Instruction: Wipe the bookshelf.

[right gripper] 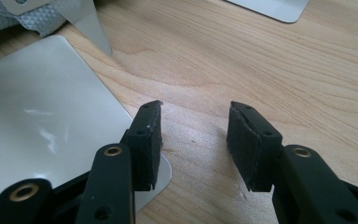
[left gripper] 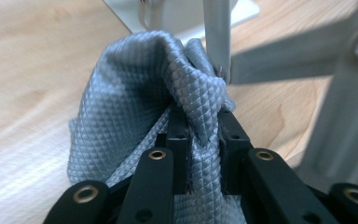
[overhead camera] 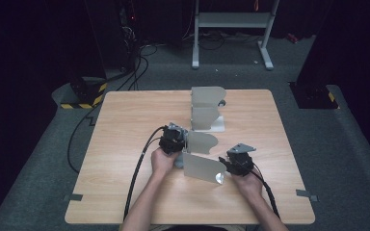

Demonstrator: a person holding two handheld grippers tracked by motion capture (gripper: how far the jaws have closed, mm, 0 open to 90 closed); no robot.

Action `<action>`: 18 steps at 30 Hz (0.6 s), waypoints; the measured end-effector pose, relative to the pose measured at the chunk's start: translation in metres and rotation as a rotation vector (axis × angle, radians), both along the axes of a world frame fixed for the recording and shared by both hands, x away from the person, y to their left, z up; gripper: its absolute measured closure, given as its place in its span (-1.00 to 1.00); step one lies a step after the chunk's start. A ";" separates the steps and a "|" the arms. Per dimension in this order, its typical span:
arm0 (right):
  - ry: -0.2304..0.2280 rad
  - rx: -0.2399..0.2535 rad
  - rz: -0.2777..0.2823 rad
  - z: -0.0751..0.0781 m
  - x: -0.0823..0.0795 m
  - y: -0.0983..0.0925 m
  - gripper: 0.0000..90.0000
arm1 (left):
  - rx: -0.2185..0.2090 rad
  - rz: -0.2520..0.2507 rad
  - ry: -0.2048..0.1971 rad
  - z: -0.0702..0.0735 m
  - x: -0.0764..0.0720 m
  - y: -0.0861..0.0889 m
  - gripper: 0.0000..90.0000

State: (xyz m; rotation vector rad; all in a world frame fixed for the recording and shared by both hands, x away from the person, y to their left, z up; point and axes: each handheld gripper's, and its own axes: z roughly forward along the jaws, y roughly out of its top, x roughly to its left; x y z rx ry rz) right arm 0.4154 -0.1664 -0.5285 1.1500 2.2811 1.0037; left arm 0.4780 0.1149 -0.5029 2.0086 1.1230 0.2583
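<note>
Two grippers on the wooden table [overhead camera: 125,144]: left gripper [left gripper: 200,135] clamped on a bunched grey quilted cloth [left gripper: 135,102], pressed vs an upright metal plate [left gripper: 216,37]. Right gripper [right gripper: 193,140] jaws apart, nothing between, low over bare wood just beside a flat-lying metal sheet [right gripper: 37,126].

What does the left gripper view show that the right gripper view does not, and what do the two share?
Left gripper view alone: the left gripper, its jaws shut on a bunched grey diamond-textured cloth, pressed against an upright grey metal plate.

Right gripper view alone: the right gripper, jaws open with nothing between them, beside a flat shiny metal sheet with a rounded corner lying on the table.

Both: the light wooden tabletop. The cloth also shows at the right gripper view's top left corner.
</note>
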 end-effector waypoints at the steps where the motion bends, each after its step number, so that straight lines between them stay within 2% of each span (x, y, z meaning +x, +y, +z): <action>1: -0.001 -0.001 0.001 0.000 0.000 0.000 0.24 | -0.009 0.006 -0.016 0.005 -0.001 0.003 0.73; 5: 0.000 0.000 0.000 0.000 0.000 0.000 0.24 | -0.027 0.018 -0.076 0.025 -0.007 0.010 0.74; 11: -0.001 -0.001 0.000 0.000 0.000 0.000 0.24 | -0.098 0.027 -0.187 0.063 -0.016 0.018 0.74; 14: -0.001 -0.001 0.000 0.000 0.000 0.000 0.24 | -0.117 0.017 -0.238 0.080 -0.022 0.019 0.74; 16: -0.001 -0.001 0.000 0.000 0.000 0.000 0.24 | -0.122 0.009 -0.264 0.090 -0.026 0.018 0.73; 18: -0.001 -0.001 0.000 0.000 0.000 0.000 0.24 | -0.106 0.006 -0.291 0.097 -0.028 0.016 0.73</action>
